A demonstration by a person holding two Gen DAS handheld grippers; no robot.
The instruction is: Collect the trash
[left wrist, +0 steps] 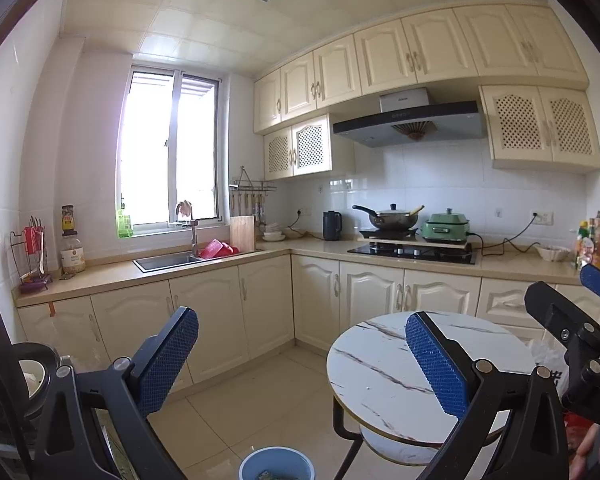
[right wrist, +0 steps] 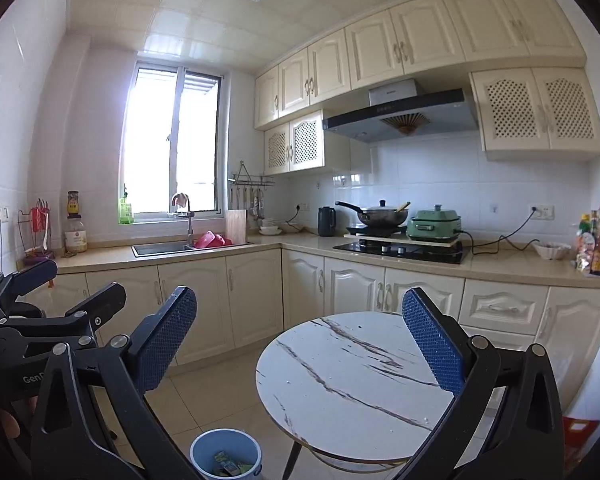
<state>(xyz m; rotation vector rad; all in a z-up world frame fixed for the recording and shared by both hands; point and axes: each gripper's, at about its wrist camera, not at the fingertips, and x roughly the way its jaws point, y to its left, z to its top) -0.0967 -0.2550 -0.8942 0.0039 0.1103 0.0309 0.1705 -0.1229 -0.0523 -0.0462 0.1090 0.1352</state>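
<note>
A: Looking forward from both wrists, what does each gripper carry?

B: Nothing. The left gripper [left wrist: 302, 354] has its blue-padded fingers spread wide apart with only floor and table between them, and the right gripper [right wrist: 300, 346] is spread the same way, also bare.

A: And the trash?

B: The only scraps in view lie inside the small round pale-blue plastic bin [right wrist: 225, 454] on the tiled floor: green and yellow wrappers [right wrist: 229, 465] at its bottom. The round white marble-patterned surface [right wrist: 352, 384] on black legs looks bare apart from a few tiny specks, too small to identify.

A: Which way does the bin lie from the grippers?

B: Below and slightly ahead of both, low in each view, just left of the surface's edge. In the left wrist view the bin [left wrist: 277, 463] sits almost centred between the fingers, so the left gripper appears the nearer one. The bin stands upright, mouth up, so any drop would come from straight above.

A: How far along is the task?

B: Judging by the bare surface, probably near done.
</note>
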